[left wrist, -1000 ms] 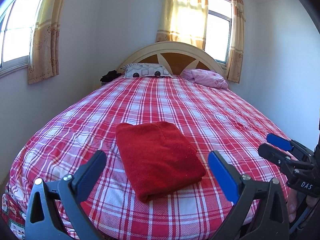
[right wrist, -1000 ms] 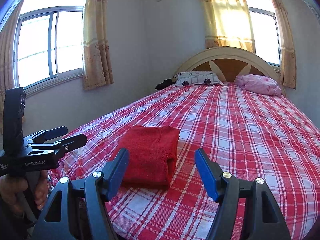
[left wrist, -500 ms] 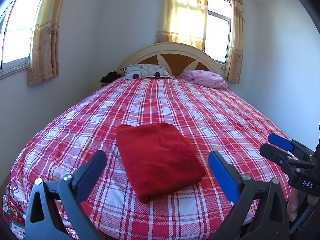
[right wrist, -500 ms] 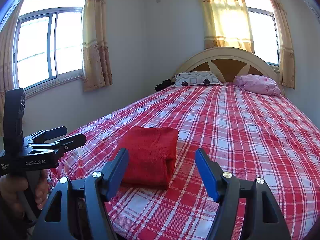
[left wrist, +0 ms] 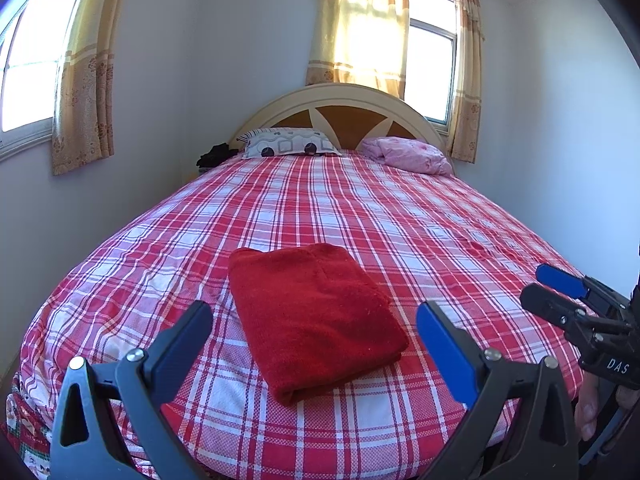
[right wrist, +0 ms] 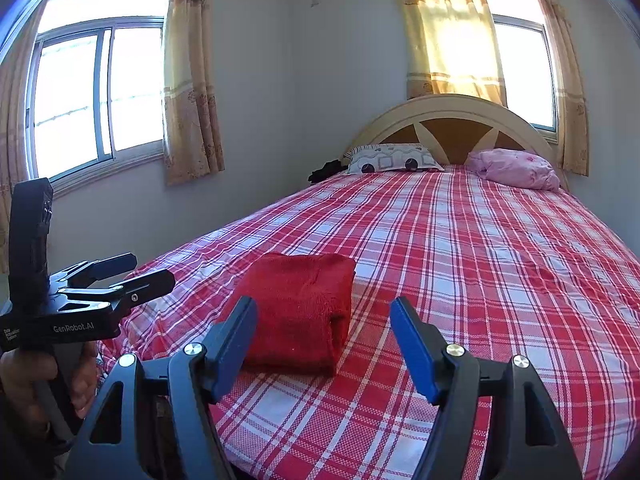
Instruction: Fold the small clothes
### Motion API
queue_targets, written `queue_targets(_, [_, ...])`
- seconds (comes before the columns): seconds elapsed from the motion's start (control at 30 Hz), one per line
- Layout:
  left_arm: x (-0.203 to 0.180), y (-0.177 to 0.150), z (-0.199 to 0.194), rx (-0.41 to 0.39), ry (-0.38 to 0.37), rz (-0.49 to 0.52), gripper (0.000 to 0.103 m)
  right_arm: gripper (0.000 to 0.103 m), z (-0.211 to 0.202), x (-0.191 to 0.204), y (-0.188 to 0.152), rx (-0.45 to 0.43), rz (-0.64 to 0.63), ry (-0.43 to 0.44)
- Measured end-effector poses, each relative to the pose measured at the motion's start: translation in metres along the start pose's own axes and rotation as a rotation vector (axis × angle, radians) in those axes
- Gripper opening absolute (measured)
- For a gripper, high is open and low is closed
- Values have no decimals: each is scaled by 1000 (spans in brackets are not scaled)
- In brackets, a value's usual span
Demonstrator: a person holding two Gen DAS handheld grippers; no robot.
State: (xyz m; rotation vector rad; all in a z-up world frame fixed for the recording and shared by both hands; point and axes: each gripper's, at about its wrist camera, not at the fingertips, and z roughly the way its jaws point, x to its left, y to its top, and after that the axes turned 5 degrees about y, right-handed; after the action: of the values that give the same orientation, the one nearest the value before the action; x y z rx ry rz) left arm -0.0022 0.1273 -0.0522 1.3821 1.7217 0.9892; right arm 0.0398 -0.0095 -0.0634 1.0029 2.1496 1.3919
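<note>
Fingers of the left gripper [left wrist: 314,346], black with blue pads, are standing wide apart at the near edge of the bed, gripping nothing. From the left wrist view the right gripper [left wrist: 550,294] is showing at the right edge, a hand [left wrist: 588,408] wrapping its handle; in its own view the right gripper [right wrist: 324,342] is likewise gaping wide and empty, and the left gripper [right wrist: 120,276] is hanging at the left with a hand [right wrist: 24,376] under it. Neither tool is touching cloth.

Just beyond both pairs of fingers, a folded red fleece garment [left wrist: 314,320] is lying flat on the red-and-white checked bedspread [left wrist: 360,216], near the foot of the bed and a little left of its middle; its thick folded edge is facing the cameras [right wrist: 298,308].

Farther off, a grey patterned pillow [left wrist: 288,147] and a crumpled pink pillow [left wrist: 408,154] are resting against the arched cream-and-brown headboard [left wrist: 340,104]. Yellow patterned curtains [left wrist: 360,28] are glowing over the windows behind.
</note>
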Motion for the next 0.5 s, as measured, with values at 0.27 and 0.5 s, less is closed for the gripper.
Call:
queue_targets(0.27, [1,5,0,0,8,8,103,70,-1,-2,0,-6,3,-4])
queue_targets(0.5, [2,7,-6,-32,23,5,103,70,-2,-2,-1,-7,7,-7])
